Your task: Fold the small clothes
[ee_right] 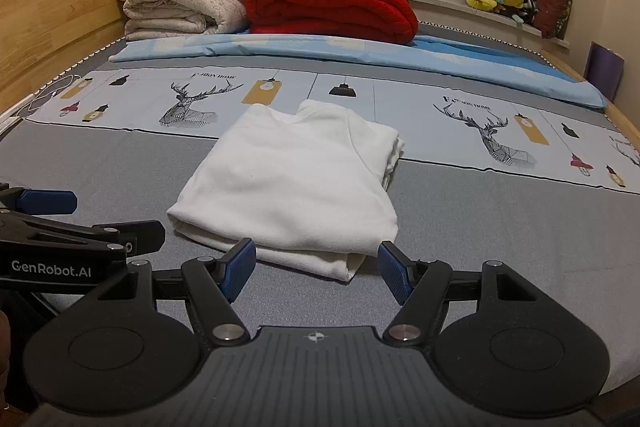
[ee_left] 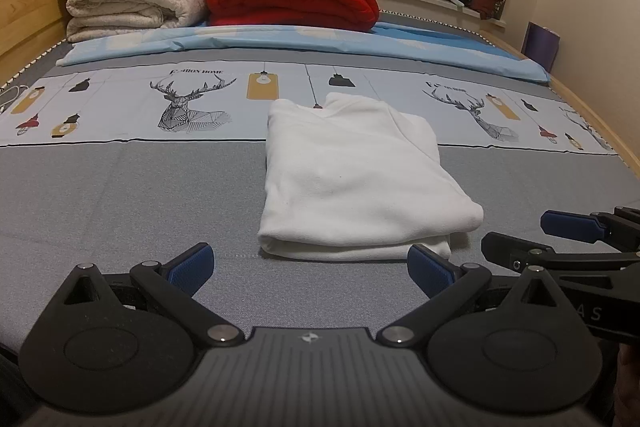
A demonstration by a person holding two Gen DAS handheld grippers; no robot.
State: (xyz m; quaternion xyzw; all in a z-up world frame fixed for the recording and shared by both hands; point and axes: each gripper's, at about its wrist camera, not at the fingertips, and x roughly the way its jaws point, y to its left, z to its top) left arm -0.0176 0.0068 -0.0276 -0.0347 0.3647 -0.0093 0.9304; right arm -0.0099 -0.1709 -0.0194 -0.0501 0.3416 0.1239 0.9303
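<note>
left wrist view shows the white shirt [ee_left: 352,179] folded on the bed [ee_left: 120,187], just ahead of both grippers, left gripper [ee_left: 310,267] and right gripper [ee_right: 316,269], jaws wide and empty. a careless nudge could likely spill its loose layered right edge. readable writing: "genrobot.ai" on the left gripper's side, "home" on the sheet.

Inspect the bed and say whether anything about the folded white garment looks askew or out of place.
Little stands out. The white garment lies folded on the grey sheet, but its right-hand layers are stepped rather than flush, and a lower layer sticks out at the near edge. Both tongs, left and right, are open and empty.
</note>
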